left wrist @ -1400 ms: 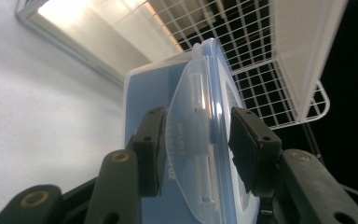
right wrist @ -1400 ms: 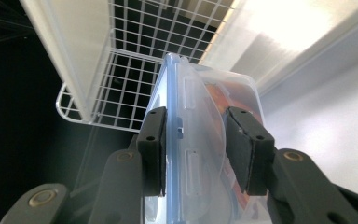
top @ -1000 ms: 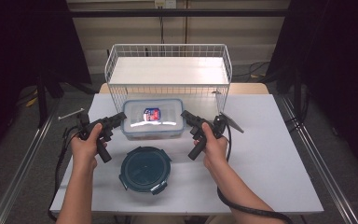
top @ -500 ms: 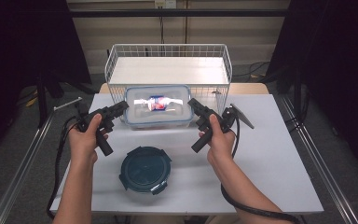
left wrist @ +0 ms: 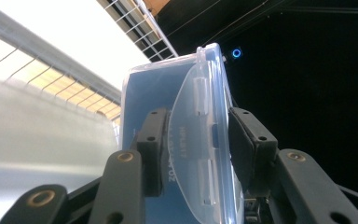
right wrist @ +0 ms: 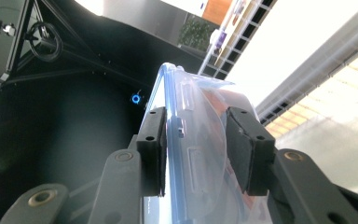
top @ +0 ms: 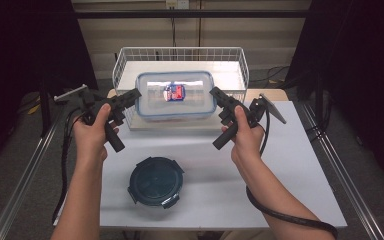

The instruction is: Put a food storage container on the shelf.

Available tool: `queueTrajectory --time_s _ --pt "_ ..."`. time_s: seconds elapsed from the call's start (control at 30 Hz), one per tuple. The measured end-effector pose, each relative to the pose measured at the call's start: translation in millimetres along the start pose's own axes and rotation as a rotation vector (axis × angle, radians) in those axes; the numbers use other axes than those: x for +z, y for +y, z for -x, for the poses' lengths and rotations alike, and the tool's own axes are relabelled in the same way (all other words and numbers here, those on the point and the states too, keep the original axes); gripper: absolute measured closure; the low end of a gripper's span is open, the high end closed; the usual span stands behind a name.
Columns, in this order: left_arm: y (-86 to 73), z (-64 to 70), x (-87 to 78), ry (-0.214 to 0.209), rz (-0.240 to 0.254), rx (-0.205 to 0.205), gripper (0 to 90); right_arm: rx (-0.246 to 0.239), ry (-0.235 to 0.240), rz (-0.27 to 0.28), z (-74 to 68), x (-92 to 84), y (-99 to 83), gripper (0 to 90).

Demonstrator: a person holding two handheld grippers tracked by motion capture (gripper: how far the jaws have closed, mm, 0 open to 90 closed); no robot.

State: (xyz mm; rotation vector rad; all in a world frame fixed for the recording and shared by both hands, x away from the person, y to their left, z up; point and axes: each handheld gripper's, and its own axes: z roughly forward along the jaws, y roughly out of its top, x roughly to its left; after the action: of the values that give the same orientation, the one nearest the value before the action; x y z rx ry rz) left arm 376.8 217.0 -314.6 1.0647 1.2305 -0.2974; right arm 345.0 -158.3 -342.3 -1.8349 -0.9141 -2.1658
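A clear rectangular food container (top: 175,95) with a blue-rimmed lid and a red and blue item inside hangs in the air in front of the wire basket. My left gripper (top: 136,94) is shut on its left end and my right gripper (top: 214,93) on its right end. In the left gripper view the black pads clamp the container's clear side latch (left wrist: 200,154), with the left gripper (left wrist: 193,140) closed around it. The right gripper view has the container's other end (right wrist: 193,154) pinched between the pads of the right gripper (right wrist: 195,140).
A white wire basket (top: 180,53) stands at the back of the white table (top: 280,165), just behind the lifted container. A round dark teal lidded container (top: 156,181) lies on the table near the front edge, between the person's forearms. Metal rails run along both table sides.
Both grippers have risen together with the container, which has left the table and now hangs level with the basket's front wall. The round container has not moved.
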Motion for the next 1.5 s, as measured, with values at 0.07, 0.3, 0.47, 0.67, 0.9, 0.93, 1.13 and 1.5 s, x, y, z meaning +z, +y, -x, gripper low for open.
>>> queueTrajectory --time_s 0.07,0.3,0.47,0.67,0.9,0.93,1.13,1.5 --pt "4.0 2.0 5.8 -0.001 0.009 -0.002 59.8 0.002 -0.005 0.006 -2.5 3.3 5.3 60.4" --pt "20.1 1.3 25.4 -0.006 0.006 -0.038 60.0 -0.005 -0.022 0.023 -6.4 16.7 23.7 60.4" --pt "31.4 -2.9 34.9 0.012 0.015 -0.053 59.9 -0.002 -0.031 0.024 -5.9 29.8 30.6 60.4" --pt "44.5 -5.5 45.0 0.019 0.011 -0.061 59.8 -0.007 -0.04 0.026 -5.5 43.5 38.8 60.4" --pt "56.0 -15.2 59.1 0.0 0.013 -0.09 59.7 -0.023 -0.05 0.038 -8.3 56.2 50.2 60.4" --pt "58.1 -15.8 61.6 -0.001 0.013 -0.099 59.7 -0.021 -0.051 0.038 -8.5 58.1 51.7 60.4" --pt "68.6 -16.5 71.3 0.011 0.018 -0.087 59.6 -0.006 -0.054 0.051 -6.0 68.8 58.2 60.4" --pt "80.8 -23.1 93.2 0.031 0.004 -0.115 59.6 0.008 -0.099 0.077 -0.1 82.5 70.2 60.3"
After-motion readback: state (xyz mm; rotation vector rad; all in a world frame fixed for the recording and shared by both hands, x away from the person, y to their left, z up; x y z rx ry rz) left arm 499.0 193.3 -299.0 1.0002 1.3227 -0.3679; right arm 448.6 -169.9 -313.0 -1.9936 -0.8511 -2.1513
